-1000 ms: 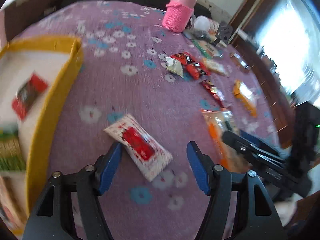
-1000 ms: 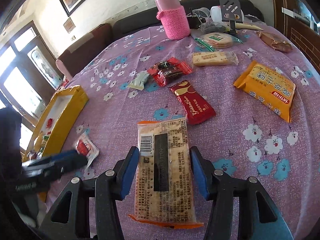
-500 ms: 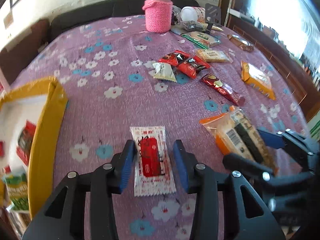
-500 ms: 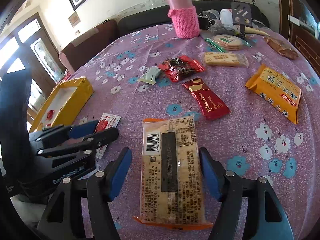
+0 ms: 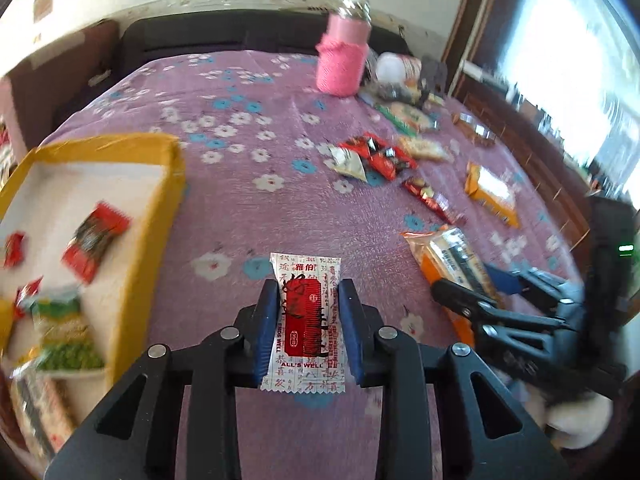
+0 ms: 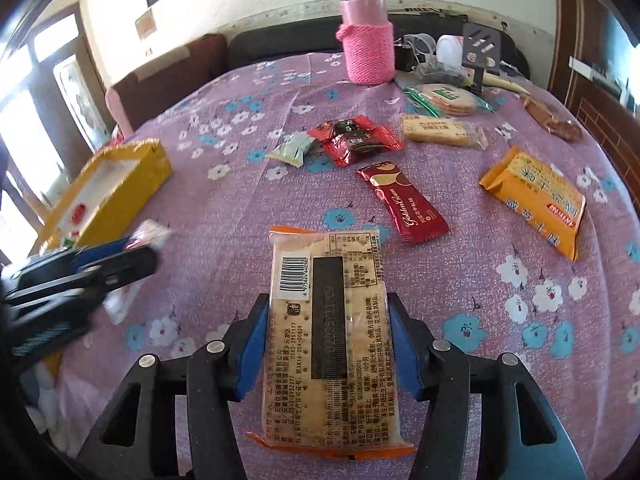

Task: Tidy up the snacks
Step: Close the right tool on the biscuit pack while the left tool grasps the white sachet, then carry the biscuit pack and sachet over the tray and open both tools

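Sachet (image 5: 307,312) now pinched — left hand-held gripper (image 5: 308,332) closing

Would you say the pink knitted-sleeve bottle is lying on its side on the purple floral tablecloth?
No, the pink knitted-sleeve bottle stands upright at the far edge of the purple floral tablecloth.

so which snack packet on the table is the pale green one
The small pale green packet, just left of the red-and-black wrappers; the other loose packets are red, orange or tan.
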Action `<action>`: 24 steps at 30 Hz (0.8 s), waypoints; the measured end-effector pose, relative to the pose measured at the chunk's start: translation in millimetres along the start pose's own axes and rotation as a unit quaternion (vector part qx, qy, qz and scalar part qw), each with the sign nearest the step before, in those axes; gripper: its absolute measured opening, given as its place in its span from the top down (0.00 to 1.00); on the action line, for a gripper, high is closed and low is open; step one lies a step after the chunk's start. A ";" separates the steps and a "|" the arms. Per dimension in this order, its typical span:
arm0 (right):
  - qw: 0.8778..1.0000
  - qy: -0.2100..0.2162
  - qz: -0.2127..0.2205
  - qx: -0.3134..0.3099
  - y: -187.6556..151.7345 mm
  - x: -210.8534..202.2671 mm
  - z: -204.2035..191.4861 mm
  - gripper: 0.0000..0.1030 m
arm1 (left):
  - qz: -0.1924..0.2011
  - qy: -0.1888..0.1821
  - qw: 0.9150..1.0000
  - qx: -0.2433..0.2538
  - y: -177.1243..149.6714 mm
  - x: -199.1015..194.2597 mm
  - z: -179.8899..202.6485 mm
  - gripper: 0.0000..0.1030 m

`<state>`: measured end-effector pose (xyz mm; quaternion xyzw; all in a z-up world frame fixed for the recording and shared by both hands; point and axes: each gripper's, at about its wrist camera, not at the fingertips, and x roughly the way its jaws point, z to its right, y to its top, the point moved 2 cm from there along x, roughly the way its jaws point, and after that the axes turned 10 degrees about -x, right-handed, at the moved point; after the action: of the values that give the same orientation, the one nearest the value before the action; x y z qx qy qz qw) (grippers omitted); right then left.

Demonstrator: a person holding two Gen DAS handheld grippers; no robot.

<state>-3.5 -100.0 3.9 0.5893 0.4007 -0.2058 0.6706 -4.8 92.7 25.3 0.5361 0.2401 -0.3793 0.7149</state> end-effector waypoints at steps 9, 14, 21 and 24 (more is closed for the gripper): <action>0.998 0.041 0.052 0.021 8.2 -20.2 -11.0 0.45 | 0.064 0.004 0.994 -0.090 -0.6 -92.3 -91.9 0.73; 0.993 0.094 0.062 0.020 22.1 -40.4 -51.1 0.45 | 0.078 0.035 0.986 -0.141 -7.8 -113.9 -153.9 0.73; 0.987 0.146 0.050 -0.038 54.7 -44.5 -134.8 0.45 | 0.078 0.069 0.981 -0.163 -20.8 -113.4 -198.1 0.73; 0.985 0.155 0.039 -0.069 70.5 -35.8 -173.5 0.46 | 0.074 0.078 0.980 -0.169 -20.3 -108.2 -208.4 0.73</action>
<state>-23.2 74.2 78.7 0.5812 0.4902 -0.0572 0.6470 -72.4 318.4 30.0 0.4523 0.3154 -0.2363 0.8001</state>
